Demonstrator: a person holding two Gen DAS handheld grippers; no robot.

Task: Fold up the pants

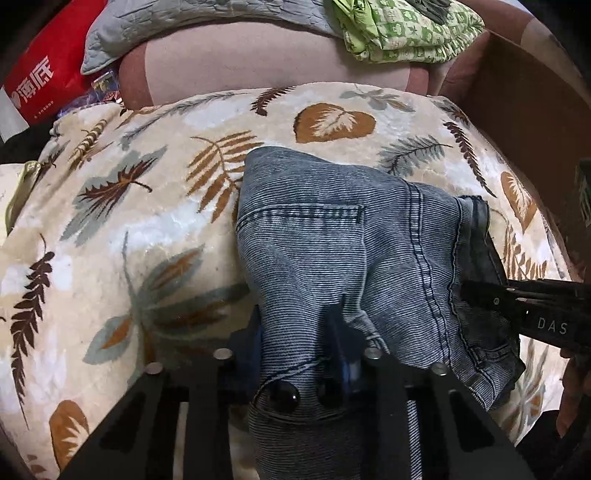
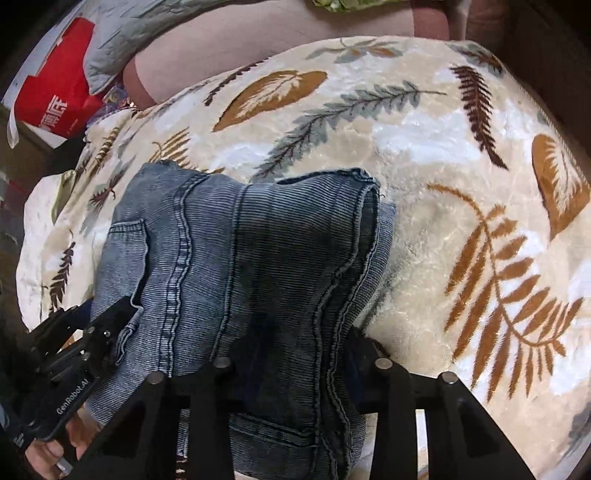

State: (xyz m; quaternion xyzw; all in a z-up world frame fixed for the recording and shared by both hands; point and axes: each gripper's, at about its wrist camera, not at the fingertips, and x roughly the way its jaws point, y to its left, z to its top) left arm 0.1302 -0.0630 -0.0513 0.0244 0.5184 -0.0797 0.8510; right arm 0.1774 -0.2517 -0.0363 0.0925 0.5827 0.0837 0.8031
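Observation:
Faded blue jeans (image 1: 332, 236) lie bunched on a cream leaf-print blanket (image 1: 110, 221). My left gripper (image 1: 299, 350) is shut on the jeans at the waistband, beside two dark buttons; cloth covers its fingertips. My right gripper (image 2: 295, 354) is shut on the jeans along a side seam (image 2: 332, 295), cloth draped over its fingers. The jeans (image 2: 221, 258) fill the middle of the right wrist view. The right gripper (image 1: 480, 295) enters the left wrist view from the right. The left gripper (image 2: 107, 325) shows at lower left in the right wrist view.
A pink sofa back (image 1: 240, 70) rises behind the blanket. A grey quilt (image 1: 155, 26) and a green patterned cloth (image 1: 406, 29) lie on it. A red bag (image 1: 40, 81) stands at far left. A brown board (image 1: 528, 122) stands at right.

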